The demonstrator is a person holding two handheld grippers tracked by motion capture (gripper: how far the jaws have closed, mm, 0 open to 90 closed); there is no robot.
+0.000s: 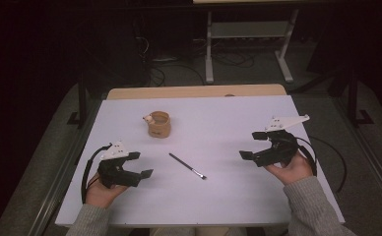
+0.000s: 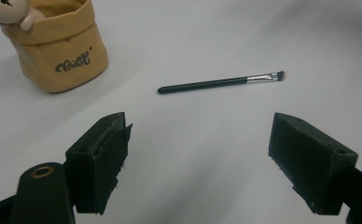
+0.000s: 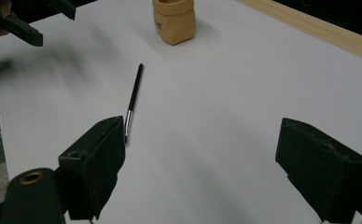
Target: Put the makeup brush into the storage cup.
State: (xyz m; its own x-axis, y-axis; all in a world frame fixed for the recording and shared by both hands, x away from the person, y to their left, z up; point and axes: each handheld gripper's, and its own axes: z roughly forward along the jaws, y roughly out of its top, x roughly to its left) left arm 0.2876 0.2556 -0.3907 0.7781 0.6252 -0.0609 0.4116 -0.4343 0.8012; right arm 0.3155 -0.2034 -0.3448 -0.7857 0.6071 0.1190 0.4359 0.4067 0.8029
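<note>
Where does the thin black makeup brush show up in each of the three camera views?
High view: the brush lies on the white table, centre, between the two claws, bristles toward the near right.
Left gripper view: upper middle, lying level, bristles at right.
Right gripper view: left of centre, running top to bottom, bristles down by the left jaw.
Shared landmark: the tan pouch beyond the brush.

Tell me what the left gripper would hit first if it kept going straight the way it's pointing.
Probably the brush: it lies flat across the path ahead of the open left gripper. The pouch sits off to one side. Depth is hard to judge.
</note>
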